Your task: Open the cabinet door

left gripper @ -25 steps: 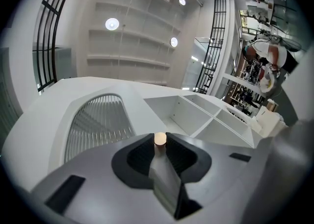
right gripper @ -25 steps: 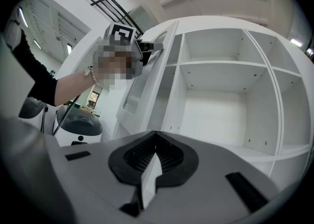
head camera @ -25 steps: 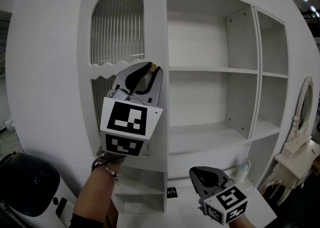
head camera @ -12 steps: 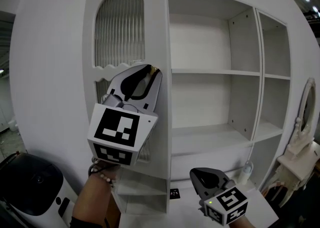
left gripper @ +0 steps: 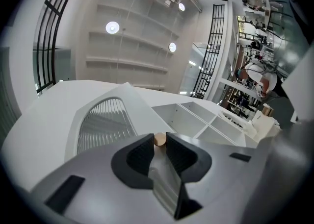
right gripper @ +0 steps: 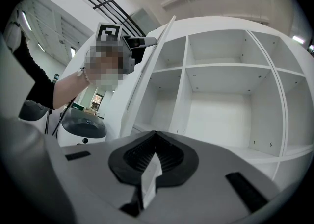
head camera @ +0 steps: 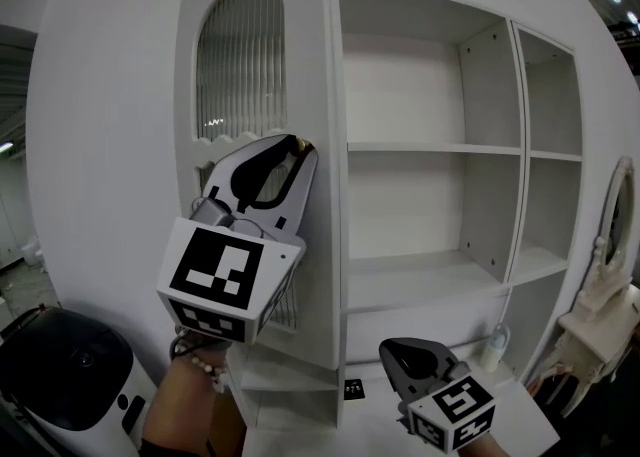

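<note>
- While the cabinet door (head camera: 305, 55) stands ajar at 10 o'clock in the head view, its free edge is swung out from the cabinet (head camera: 100, 165). The right gripper view shows it nearly edge-on, with the compartment behind it exposed.
- Knob (left gripper: 160, 139): one small, round, tan pull at the 3 o'clock edge of the door, about mid-height. It is the only hold the door offers.
- Handling (judged): a stiff, light painted panel that should swing freely on its hinges. The knob is short and smooth, so a pull off its axis could slip the pads. The glazing looks fragile and should not be pushed.
- Glazing: two ribbed panes. The upper pane (head camera: 238, 55) is arched. The lower one, at the door's 6 o'clock, sits mostly behind the gripper.
- Left gripper (head camera: 297, 145): jaws clamped on the knob, one pad on each side of it, tips angled upward.
- Right gripper (head camera: 403, 357): at 5 o'clock in the head view, well apart from the door, jaws together with nothing between them.
- Open shelving: two columns at 1 to 3 o'clock of the door, all bare, with two shelf boards (head camera: 430, 148) visible in each.
- Surroundings, one of each: a black-topped appliance (head camera: 60, 370) at 8 o'clock, a small bottle (head camera: 492, 345) at 4 o'clock and a white mirror stand (head camera: 608, 245) at 3 o'clock.
- Progress (judged): the door is already well clear of its frame, and little swing remains.
</note>
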`<action>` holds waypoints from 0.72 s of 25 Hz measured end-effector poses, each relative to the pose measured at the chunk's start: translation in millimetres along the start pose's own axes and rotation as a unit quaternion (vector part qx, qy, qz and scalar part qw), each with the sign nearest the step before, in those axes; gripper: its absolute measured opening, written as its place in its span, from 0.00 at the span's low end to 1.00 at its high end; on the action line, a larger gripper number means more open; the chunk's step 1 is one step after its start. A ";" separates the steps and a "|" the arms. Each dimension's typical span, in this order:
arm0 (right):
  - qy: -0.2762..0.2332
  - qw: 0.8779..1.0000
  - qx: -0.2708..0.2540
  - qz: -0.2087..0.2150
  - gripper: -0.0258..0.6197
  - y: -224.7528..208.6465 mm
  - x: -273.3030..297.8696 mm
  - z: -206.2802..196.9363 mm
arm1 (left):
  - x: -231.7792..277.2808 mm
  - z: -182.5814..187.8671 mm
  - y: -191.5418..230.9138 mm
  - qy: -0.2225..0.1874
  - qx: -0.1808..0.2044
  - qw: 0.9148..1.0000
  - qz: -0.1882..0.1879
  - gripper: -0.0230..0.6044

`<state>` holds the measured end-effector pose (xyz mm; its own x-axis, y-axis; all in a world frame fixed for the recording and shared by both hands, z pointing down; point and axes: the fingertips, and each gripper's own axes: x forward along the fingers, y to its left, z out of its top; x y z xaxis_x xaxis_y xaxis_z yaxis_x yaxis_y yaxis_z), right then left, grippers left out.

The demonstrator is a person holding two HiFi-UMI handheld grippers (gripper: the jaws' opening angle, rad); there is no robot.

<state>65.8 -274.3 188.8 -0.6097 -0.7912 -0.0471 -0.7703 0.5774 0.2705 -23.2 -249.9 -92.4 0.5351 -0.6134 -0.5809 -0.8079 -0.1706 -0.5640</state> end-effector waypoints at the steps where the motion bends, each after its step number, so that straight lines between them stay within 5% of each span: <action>1: 0.001 1.000 0.001 0.002 0.04 0.9 -0.4 -0.3 | -1.9 1.5 -0.1 0.001 -0.002 1.000 0.000 0.15; 18: -0.012 0.999 -0.002 0.032 0.04 23.4 -1.1 12.5 | -32.7 25.2 13.7 -0.003 0.020 1.000 0.023 0.16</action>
<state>46.1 -257.4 183.2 -0.6625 -0.7472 -0.0535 -0.7287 0.6262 0.2774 -45.6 -212.7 -95.9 0.4998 -0.6155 -0.6094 -0.8210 -0.1125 -0.5598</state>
